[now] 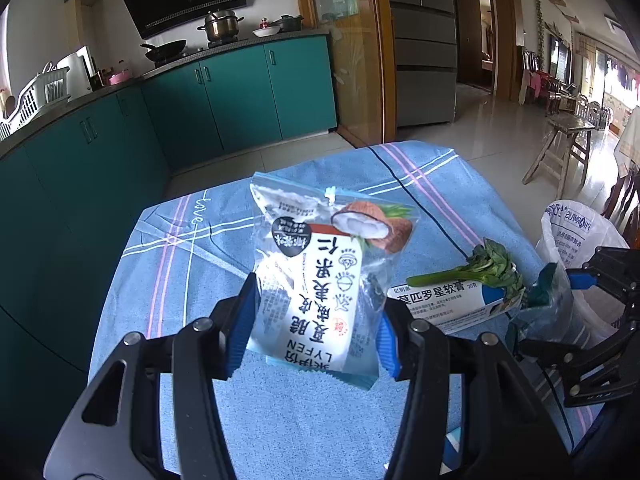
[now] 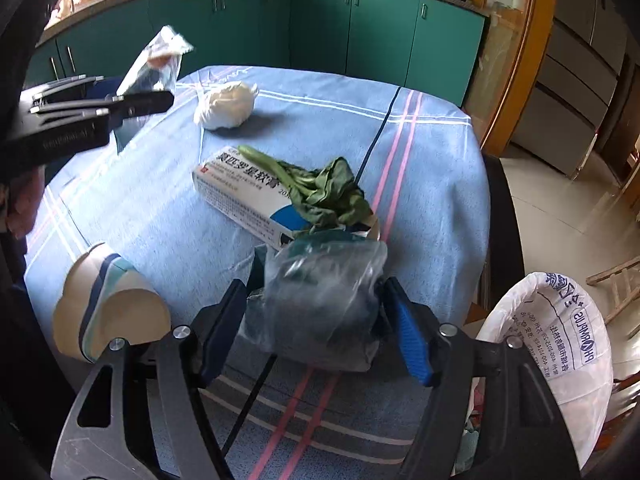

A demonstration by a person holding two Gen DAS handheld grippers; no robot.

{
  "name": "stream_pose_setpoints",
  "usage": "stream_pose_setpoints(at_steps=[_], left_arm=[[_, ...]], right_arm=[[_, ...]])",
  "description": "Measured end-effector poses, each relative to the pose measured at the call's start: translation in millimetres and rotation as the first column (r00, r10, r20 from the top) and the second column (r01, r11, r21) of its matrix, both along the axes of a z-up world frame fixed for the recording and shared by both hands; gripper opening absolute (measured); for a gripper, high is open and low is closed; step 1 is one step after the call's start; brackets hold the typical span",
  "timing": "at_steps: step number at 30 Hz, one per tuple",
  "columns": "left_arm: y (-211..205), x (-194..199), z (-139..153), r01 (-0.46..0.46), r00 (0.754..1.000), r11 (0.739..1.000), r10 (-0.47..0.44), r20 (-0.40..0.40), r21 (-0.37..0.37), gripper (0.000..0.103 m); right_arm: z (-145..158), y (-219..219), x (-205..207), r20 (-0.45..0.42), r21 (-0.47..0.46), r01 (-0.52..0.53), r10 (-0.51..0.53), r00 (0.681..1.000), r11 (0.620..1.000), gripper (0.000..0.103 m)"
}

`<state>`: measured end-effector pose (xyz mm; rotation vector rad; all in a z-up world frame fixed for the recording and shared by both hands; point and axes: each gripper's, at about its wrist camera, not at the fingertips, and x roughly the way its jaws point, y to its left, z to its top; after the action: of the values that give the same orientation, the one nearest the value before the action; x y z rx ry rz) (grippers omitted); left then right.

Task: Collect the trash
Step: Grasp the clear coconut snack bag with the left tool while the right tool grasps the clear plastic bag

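My left gripper (image 1: pixel 312 332) is shut on a coconut snack wrapper (image 1: pixel 320 272) and holds it upright above the blue tablecloth (image 1: pixel 280 420). My right gripper (image 2: pixel 316 324) is shut on a crumpled clear plastic bag (image 2: pixel 324 300), just above the table near its right edge; the bag also shows in the left wrist view (image 1: pixel 548 304). A white ointment box (image 2: pixel 244 196) lies mid-table with a wilted green leaf (image 2: pixel 324 192) on it. A crumpled white tissue ball (image 2: pixel 226 106) sits farther back. A paper cup (image 2: pixel 108 304) lies on its side at the left.
A white trash bag (image 2: pixel 560 344) stands open beside the table's right edge, also in the left wrist view (image 1: pixel 576 240). Teal kitchen cabinets (image 1: pixel 240 92) run behind the table. A wooden bench (image 1: pixel 560 148) stands on the tiled floor to the right.
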<state>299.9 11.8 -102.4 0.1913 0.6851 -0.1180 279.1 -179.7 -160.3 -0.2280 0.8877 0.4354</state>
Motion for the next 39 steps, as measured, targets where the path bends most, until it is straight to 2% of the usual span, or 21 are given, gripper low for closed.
stream_pose_setpoints(at_steps=[6, 17, 24, 29, 39], left_arm=[[2, -6, 0, -0.013, 1.000, 1.000, 0.013, 0.012, 0.000, 0.053], [-1, -5, -2, -0.017, 1.000, 1.000, 0.017, 0.002, 0.019, 0.055], [3, -7, 2, -0.047, 0.999, 0.999, 0.047, 0.027, -0.002, 0.055], [5, -8, 3, -0.059, 0.998, 0.998, 0.059, 0.034, 0.007, 0.055], [2, -9, 2, -0.060, 0.998, 0.998, 0.060, 0.029, 0.020, 0.054]], right_arm=[[1, 6, -4, 0.014, -0.004, -0.027, 0.027, 1.000, 1.000, 0.069], [2, 5, -5, 0.012, -0.015, -0.015, 0.015, 1.000, 1.000, 0.069], [-1, 5, -3, 0.003, -0.010, -0.031, 0.031, 1.000, 0.999, 0.069], [5, 3, -6, 0.016, 0.018, -0.042, 0.042, 0.999, 0.999, 0.055], [28, -10, -13, 0.080, 0.045, -0.010, 0.007, 0.997, 0.999, 0.054]])
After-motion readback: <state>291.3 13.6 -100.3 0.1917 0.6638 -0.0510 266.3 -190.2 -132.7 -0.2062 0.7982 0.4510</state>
